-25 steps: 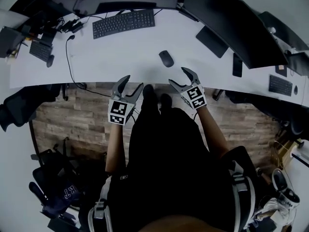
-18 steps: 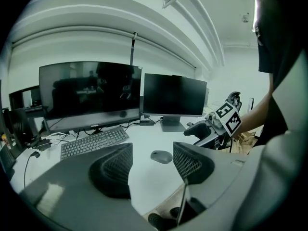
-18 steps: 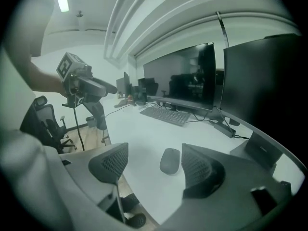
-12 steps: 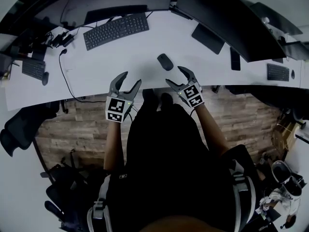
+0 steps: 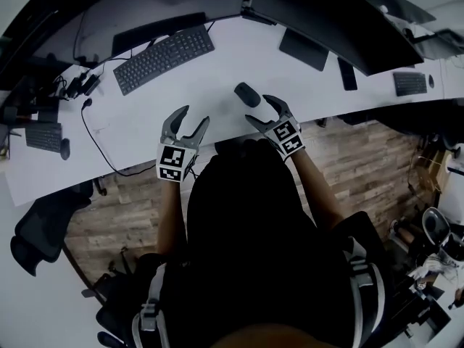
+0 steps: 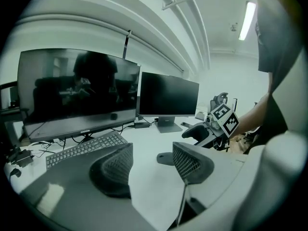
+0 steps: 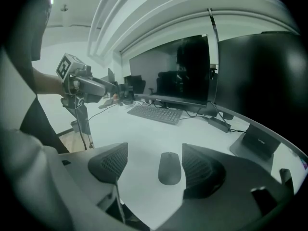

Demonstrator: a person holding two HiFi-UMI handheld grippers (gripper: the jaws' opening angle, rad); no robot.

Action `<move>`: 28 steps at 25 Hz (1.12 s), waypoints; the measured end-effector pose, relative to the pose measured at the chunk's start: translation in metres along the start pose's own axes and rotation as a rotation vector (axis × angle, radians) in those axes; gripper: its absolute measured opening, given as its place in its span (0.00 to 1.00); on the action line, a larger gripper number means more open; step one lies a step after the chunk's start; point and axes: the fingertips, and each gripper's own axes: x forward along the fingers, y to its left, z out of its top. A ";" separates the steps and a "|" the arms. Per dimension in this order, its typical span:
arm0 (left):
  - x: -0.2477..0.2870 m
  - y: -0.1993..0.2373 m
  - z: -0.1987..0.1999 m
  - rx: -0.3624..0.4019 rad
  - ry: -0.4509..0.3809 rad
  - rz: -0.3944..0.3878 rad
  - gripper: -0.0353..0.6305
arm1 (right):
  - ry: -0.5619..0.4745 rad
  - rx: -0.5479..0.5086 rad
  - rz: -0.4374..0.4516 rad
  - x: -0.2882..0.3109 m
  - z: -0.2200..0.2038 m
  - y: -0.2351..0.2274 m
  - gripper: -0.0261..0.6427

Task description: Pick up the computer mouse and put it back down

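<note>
One computer mouse (image 7: 170,168), flat on the white desk (image 5: 210,85), sitting squarely between the jaws of the right gripper (image 7: 155,167). Jaws spread wide, clamped on nothing. Mouse tucked close beside one pad, with a strip of bare desk before the other; cannot tell whether the near pad touches it. Same story from the head view: right gripper out over the desk's front edge, mouse right at its tips.

Over to the left gripper (image 6: 151,165): jaws apart as well, nothing held, only bare desk between them. Hovers at the front edge of the desk, off to the side of the mouse and apart from it.

Now the count. Two grippers, both empty. One mouse. Three keyboards in the head view: a full-size keyboard (image 5: 164,59) beyond the left gripper, a left-end keyboard (image 5: 43,136) far out on one side, a right-end keyboard (image 5: 409,83) far out on the other. Two dark screens in the left gripper view: near monitor (image 6: 77,93) and far monitor (image 6: 168,95), side by side.
</note>
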 end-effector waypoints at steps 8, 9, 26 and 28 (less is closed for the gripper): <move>0.009 0.010 0.004 0.037 0.012 -0.079 0.43 | -0.012 0.050 -0.066 0.006 0.005 -0.006 0.57; 0.010 0.011 0.003 0.039 0.016 -0.084 0.43 | -0.010 0.052 -0.071 0.008 0.005 -0.007 0.57; 0.035 0.013 0.001 0.034 0.083 -0.069 0.42 | 0.024 0.096 -0.043 0.035 -0.022 -0.029 0.56; 0.037 0.012 0.000 0.035 0.099 -0.062 0.42 | 0.034 0.095 -0.025 0.040 -0.028 -0.029 0.56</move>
